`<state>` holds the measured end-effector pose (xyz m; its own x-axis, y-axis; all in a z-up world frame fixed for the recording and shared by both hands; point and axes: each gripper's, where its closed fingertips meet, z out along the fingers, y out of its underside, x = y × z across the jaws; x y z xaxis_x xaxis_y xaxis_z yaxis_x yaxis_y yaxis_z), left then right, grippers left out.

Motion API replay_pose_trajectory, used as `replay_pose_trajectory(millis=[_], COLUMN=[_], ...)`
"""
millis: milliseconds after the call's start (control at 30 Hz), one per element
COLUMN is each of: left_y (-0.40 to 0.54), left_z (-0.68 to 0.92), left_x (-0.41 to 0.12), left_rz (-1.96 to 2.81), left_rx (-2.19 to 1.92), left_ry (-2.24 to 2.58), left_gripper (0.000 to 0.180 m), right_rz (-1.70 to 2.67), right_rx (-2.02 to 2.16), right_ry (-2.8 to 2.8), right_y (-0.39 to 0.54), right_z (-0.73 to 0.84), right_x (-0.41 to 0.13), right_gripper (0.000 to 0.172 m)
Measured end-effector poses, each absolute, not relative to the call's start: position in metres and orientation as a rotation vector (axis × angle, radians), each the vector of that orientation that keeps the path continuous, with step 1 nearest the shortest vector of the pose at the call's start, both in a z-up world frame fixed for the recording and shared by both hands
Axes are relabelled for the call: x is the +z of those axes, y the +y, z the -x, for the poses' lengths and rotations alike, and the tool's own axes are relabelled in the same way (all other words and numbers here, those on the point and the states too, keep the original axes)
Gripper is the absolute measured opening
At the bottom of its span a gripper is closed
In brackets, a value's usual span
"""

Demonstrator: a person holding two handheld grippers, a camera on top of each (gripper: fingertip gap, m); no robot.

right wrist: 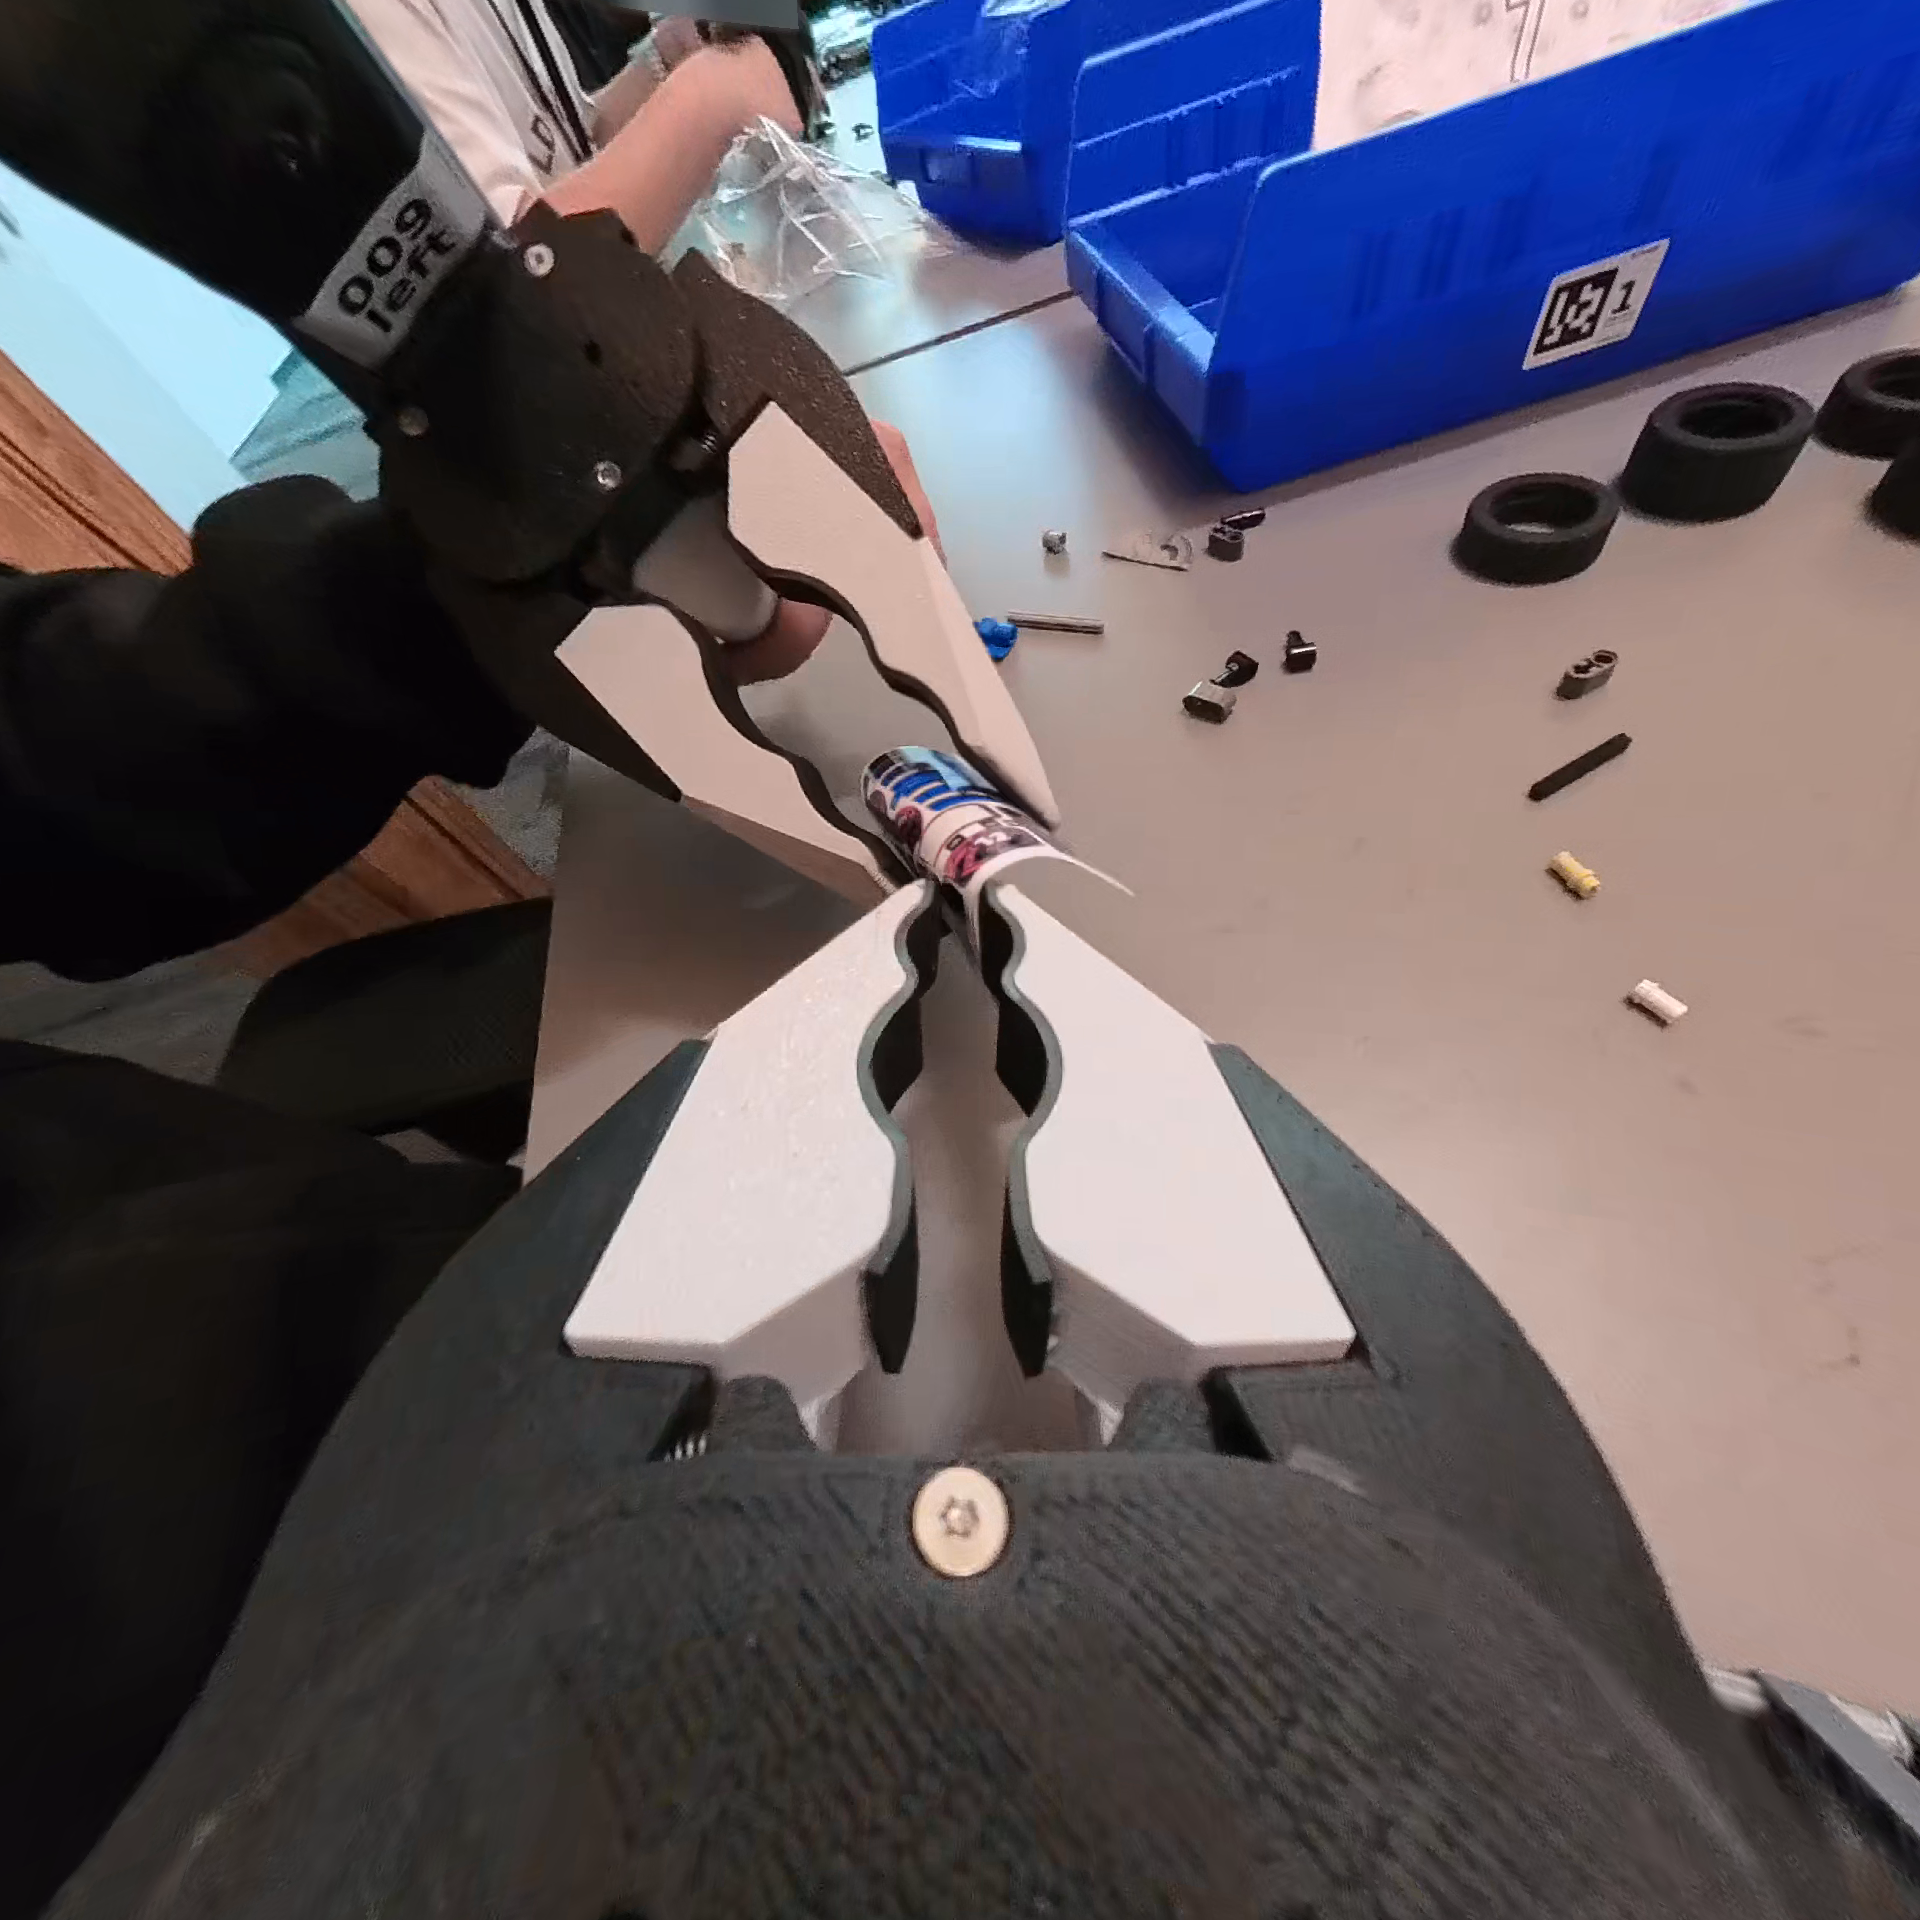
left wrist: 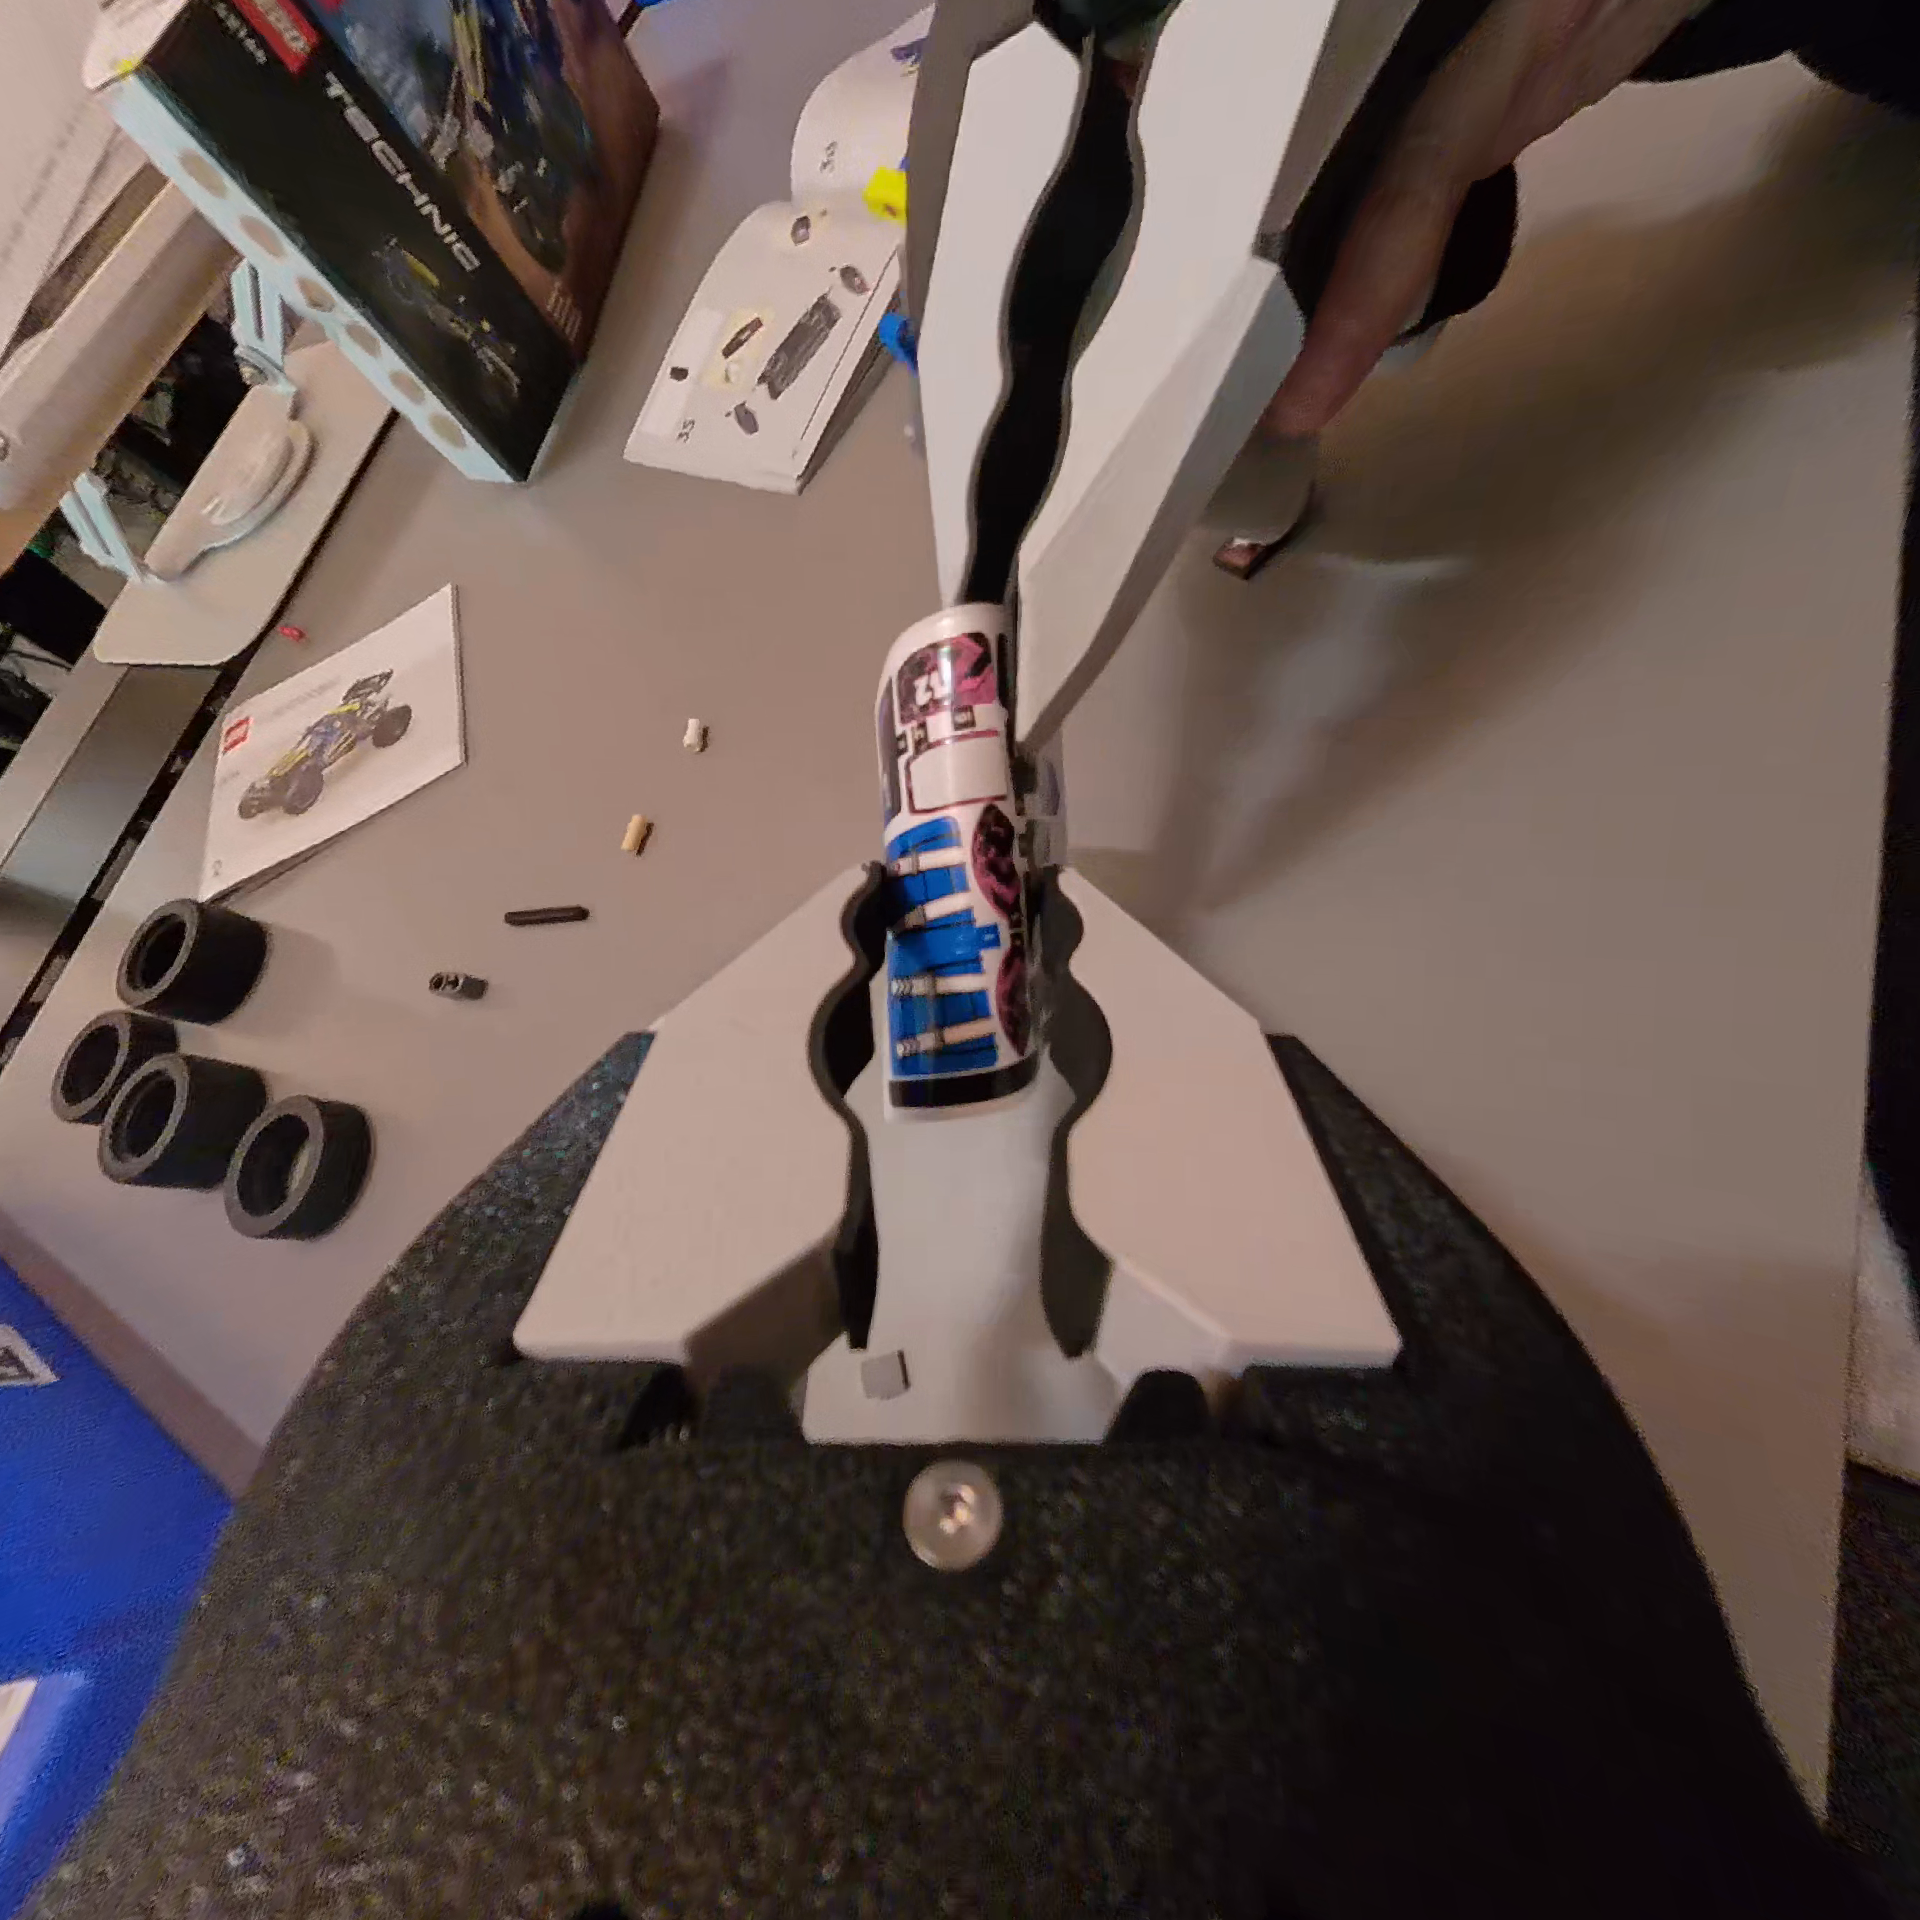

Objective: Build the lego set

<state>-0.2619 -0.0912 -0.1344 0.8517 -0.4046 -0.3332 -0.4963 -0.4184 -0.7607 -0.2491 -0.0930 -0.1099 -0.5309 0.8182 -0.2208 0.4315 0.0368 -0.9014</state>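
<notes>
Both grippers, left gripper (left wrist: pixel 961 894) and right gripper (right wrist: pixel 961 899), pinch the curled sticker sheet (left wrist: pixel 951 862); opposing pulls could apparently crease or tear it.

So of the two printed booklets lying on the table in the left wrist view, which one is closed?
The booklet with a car pictured on its cover, near the black tyres. The other booklet, beside the toy box, lies open.

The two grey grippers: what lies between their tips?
A curled sticker sheet with blue and pink prints spans from the left gripper to the right gripper; both wrist views show it.
</notes>
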Motion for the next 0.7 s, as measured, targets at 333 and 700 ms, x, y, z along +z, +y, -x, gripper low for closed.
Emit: replay_pose_trajectory(millis=[333, 700], left_y=[-0.091, -0.08], left_z=[0.236, 0.196], left_x=[-0.077, -0.057], left_rz=[1.941, 1.908], left_rx=[0.197, 0.232], left_ry=[0.721, 0.912], left_gripper=[0.032, 0.019], right_rz=[1.37, 1.314], right_rx=[1.737, 1.914], right_ry=[-1.767, -1.594], right_y=[-0.091, -0.091], right_z=[0.228, 0.204], right_x=[-0.083, -0.054], right_gripper=[0.0, 0.0])
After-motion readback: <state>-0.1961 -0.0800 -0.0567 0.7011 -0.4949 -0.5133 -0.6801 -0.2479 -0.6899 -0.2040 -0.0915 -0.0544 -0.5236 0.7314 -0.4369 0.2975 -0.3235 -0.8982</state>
